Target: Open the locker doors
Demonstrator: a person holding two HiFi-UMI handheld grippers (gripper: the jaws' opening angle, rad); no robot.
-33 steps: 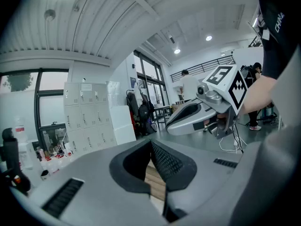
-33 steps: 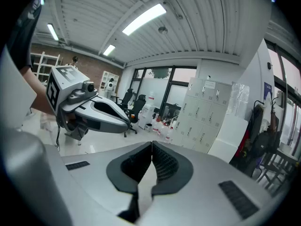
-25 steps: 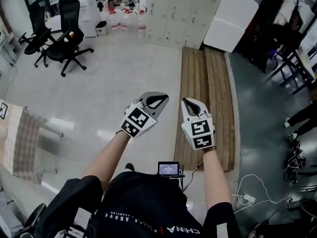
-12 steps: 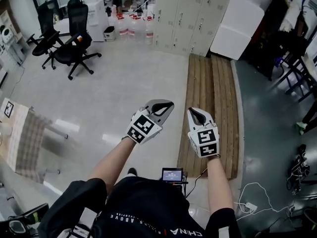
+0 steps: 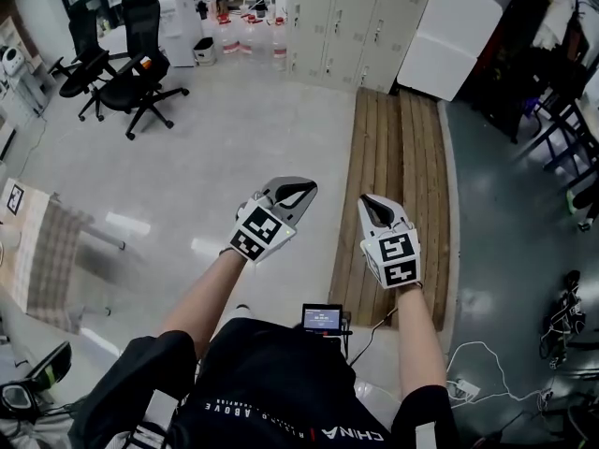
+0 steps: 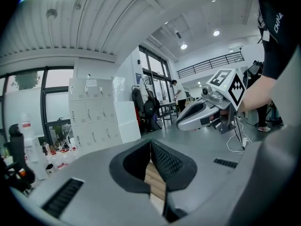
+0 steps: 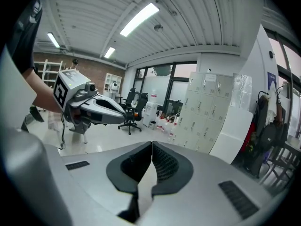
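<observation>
The beige lockers (image 5: 360,21) stand at the far end of the room, all doors closed; they also show in the left gripper view as lockers (image 6: 91,114) and in the right gripper view as lockers (image 7: 207,112). My left gripper (image 5: 314,187) is held in mid air, well short of them, jaws shut with nothing between. My right gripper (image 5: 365,199) hangs beside it, over the wooden pallet (image 5: 398,176), also shut and empty. From the cameras on the grippers, the left gripper (image 6: 150,144) and right gripper (image 7: 152,144) show tips touching.
Black office chairs (image 5: 131,68) stand at the far left. Water bottles (image 5: 248,36) line the floor by the lockers. A white panel (image 5: 449,36) leans right of them. A checked table (image 5: 42,260) is at my left, cables (image 5: 487,368) on the floor at right.
The view has shifted slightly as I move forward; the lockers sit a little nearer. Both grippers stay shut and keep their places in front of me.
</observation>
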